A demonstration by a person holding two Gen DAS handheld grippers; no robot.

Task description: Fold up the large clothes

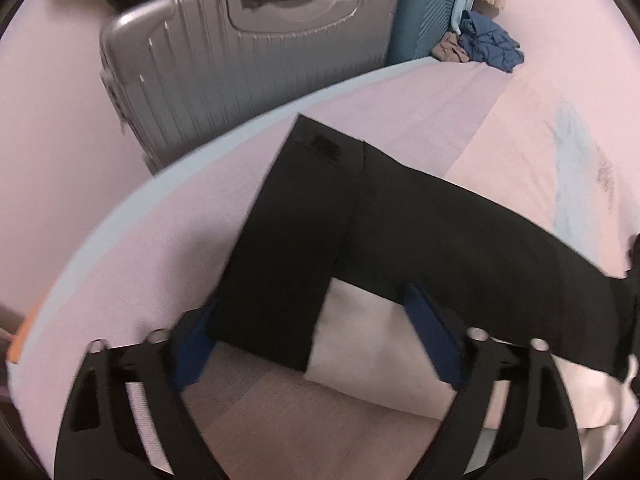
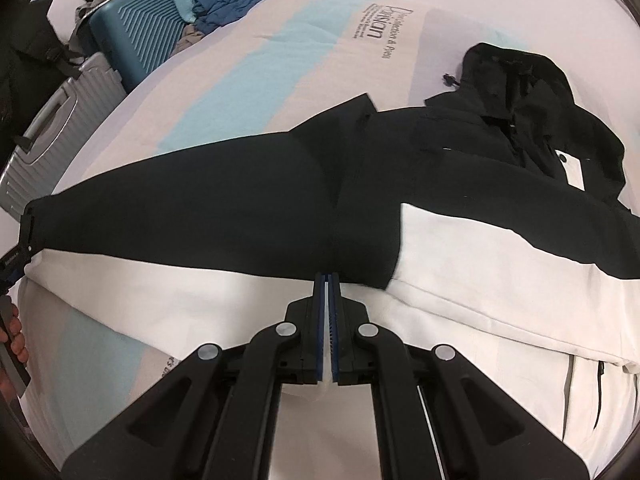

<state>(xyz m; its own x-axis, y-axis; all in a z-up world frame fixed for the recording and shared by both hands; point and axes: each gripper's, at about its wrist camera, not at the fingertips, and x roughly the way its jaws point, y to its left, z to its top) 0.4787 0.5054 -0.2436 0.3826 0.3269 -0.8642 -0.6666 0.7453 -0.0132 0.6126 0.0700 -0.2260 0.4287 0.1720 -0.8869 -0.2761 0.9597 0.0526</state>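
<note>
A black and white hooded jacket (image 2: pixel 460 240) lies on the bed, its hood (image 2: pixel 532 96) at the far right. Its black sleeve (image 2: pixel 180 208) stretches out to the left. My right gripper (image 2: pixel 328 280) is shut on a fold of the jacket's white and black fabric at the body's near edge. In the left wrist view my left gripper (image 1: pixel 312 304) is open, its blue pads either side of the black sleeve cuff (image 1: pixel 288 248), which lies on the sheet. The left gripper also shows at the left edge of the right wrist view (image 2: pixel 18 256), at the cuff end.
The bed has a white sheet (image 2: pixel 360 28) with a light blue stripe and printed text. A grey hard suitcase (image 1: pixel 240 60) and a teal suitcase (image 2: pixel 140 28) stand beside the bed's far edge. Crumpled blue clothes (image 1: pixel 488 44) lie at the far corner.
</note>
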